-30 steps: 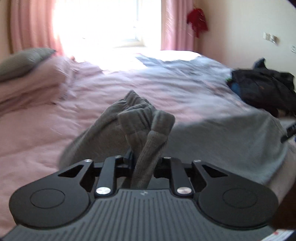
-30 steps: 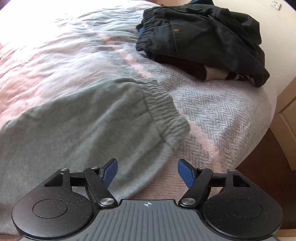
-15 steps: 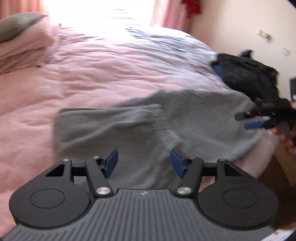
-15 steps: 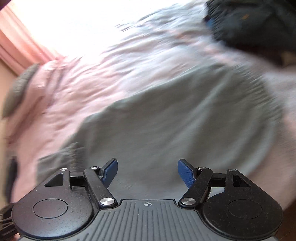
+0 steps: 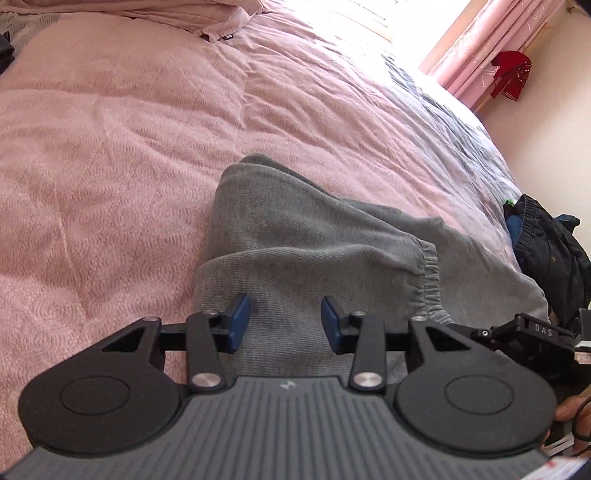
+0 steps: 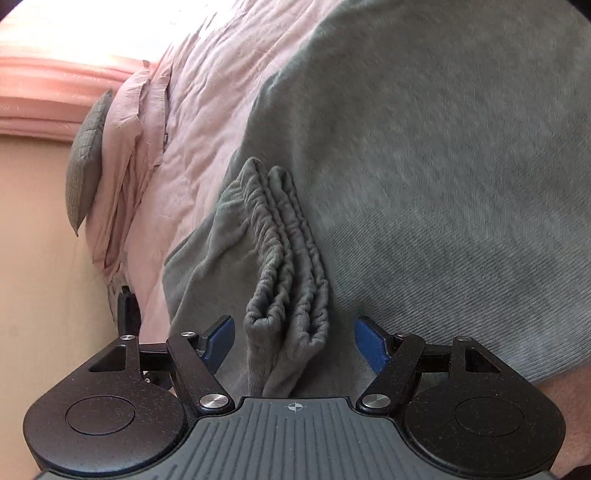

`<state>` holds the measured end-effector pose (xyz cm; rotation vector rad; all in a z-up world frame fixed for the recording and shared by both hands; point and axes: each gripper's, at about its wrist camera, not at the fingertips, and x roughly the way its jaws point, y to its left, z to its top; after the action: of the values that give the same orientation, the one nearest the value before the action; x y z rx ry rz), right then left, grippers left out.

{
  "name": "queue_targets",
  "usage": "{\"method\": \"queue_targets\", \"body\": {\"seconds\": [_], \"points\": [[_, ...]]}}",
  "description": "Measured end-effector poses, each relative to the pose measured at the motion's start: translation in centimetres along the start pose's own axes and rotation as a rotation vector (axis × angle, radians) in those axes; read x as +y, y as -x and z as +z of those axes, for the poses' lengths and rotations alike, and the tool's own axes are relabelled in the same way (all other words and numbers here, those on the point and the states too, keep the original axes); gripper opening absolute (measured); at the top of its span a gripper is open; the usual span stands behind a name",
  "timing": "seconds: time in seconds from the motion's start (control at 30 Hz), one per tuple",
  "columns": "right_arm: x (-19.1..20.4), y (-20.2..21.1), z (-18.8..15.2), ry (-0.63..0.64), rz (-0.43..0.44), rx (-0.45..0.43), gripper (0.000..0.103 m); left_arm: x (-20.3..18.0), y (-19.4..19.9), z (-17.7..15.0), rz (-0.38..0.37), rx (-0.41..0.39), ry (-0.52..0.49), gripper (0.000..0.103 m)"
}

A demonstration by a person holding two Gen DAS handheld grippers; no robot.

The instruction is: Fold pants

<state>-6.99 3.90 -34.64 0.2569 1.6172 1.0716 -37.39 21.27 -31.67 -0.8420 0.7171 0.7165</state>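
Grey sweatpants lie folded over on the pink bedspread, elastic waistband toward the right. My left gripper hovers over the near fold. Its jaws are closing, and grey cloth lies under the gap, but the blue pads press on nothing. In the right wrist view the two ribbed leg cuffs lie stacked on the pants. My right gripper stands wide open with the cuff ends in its gap, untouched. The right gripper also shows at the right edge of the left wrist view.
A pile of dark clothes sits at the bed's right edge. Pink pillows and a grey cushion lie at the head. Pink curtains and a red hanging ornament are by the wall. A hand shows low right.
My left gripper let go of the cuffs it clamped, opened wide, then narrowed. The legs now lie flat over the pants. My right gripper swung from the waistband side to the cuffs, still open.
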Motion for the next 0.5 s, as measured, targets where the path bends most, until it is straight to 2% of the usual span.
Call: {"method": "queue_targets", "body": {"seconds": [0.07,0.1,0.13,0.23,0.43,0.5], "points": [[-0.2,-0.5,0.0,-0.003,0.031,-0.016,0.066,0.1,-0.2,-0.2,-0.006,0.008,-0.002,0.036],[-0.2,-0.7,0.1,0.001,0.054,-0.029,0.043,0.1,-0.3,-0.2,-0.008,0.009,-0.004,0.036],[-0.1,-1.1,0.1,0.011,0.064,-0.036,0.029,0.2,-0.4,-0.2,-0.009,0.011,-0.005,0.036],[0.8,-1.1,-0.2,0.079,0.036,-0.091,0.026,0.1,-0.4,-0.3,-0.007,0.016,-0.024,0.036],[4.8,3.5,-2.9,0.426,-0.019,-0.329,0.025,-2.0,0.3,-0.7,0.006,0.010,-0.169,0.034],[3.8,4.0,-2.8,0.415,-0.058,-0.342,0.025,-2.6,-0.3,-1.2,0.004,0.032,-0.194,0.033]]}}
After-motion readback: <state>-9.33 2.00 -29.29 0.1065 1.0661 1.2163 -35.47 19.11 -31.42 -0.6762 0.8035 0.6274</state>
